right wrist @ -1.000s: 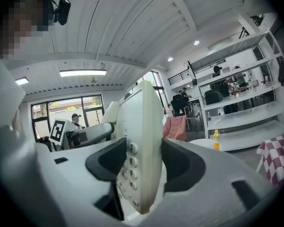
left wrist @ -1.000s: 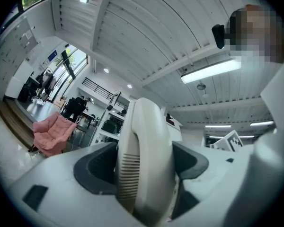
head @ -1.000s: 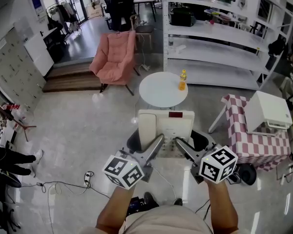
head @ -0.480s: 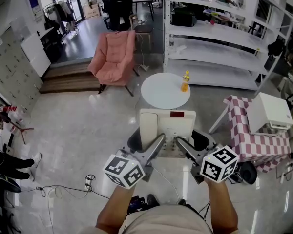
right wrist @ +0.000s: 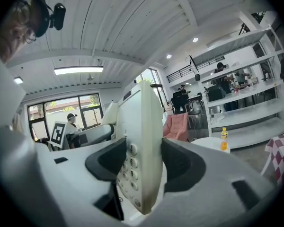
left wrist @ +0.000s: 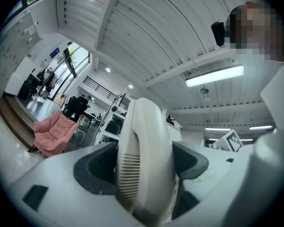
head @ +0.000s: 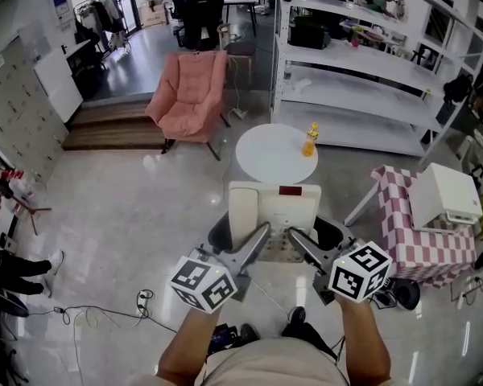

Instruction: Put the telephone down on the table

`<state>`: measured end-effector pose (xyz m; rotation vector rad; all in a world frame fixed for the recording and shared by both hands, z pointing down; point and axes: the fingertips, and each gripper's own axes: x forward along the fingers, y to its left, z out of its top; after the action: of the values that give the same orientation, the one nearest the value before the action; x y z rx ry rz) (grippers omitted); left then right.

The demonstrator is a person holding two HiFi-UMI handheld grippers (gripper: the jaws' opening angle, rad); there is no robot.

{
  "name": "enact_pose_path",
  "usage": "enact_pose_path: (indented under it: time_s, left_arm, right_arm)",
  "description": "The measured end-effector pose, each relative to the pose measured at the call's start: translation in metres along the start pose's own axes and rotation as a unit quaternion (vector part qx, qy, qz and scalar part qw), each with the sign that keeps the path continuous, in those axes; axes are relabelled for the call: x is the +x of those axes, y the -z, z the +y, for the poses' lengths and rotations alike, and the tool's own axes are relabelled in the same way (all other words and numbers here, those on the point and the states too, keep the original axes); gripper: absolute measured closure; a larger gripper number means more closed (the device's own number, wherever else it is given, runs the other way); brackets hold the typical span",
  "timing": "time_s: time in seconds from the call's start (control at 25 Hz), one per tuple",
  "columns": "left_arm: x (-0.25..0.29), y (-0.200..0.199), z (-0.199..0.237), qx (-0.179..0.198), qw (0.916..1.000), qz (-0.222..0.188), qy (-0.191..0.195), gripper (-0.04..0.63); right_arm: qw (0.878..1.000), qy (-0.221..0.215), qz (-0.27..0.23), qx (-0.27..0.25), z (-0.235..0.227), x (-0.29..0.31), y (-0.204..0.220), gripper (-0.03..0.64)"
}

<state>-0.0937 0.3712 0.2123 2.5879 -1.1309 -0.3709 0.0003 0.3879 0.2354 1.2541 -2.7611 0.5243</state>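
Observation:
A cream desk telephone with a red display strip hangs in the air over the floor, held between both grippers. My left gripper is shut on its handset side. In the left gripper view the ribbed handset fills the gap between the dark pads. My right gripper is shut on the keypad side, and the number keys of the telephone show between its jaws. The round white table stands just beyond the telephone, with a yellow bottle near its right edge.
A pink armchair stands behind the table on the left and white shelving on the right. A checked-cloth table with a white box is at the right. Cables lie on the floor at the left.
Both grippers keep the same hold on the telephone. The room has drifted slightly in the head view, and the feet below have shifted.

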Motion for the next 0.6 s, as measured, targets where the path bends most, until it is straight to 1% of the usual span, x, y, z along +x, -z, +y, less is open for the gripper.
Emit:
enact_pose_path:
  time_s: [0.32,0.48,0.6]
  left_arm:
    - [0.023,0.007,0.017,0.011,0.9995,0.0,-0.03,0.25]
    - [0.04,0.002,0.024,0.014,0.9986,-0.005,-0.051,0.25]
    - [0.061,0.004,0.028,0.018,0.9979,-0.005,-0.062,0.25]
  right_arm:
    - [0.999,-0.032,0.007,0.007,-0.028,0.022,0.001,0.397]
    - [0.998,-0.054,0.011,0.006,-0.044,0.033,-0.011,0.397]
    - [0.998,-0.066,0.013,0.008,-0.065,0.04,-0.017,0.397]
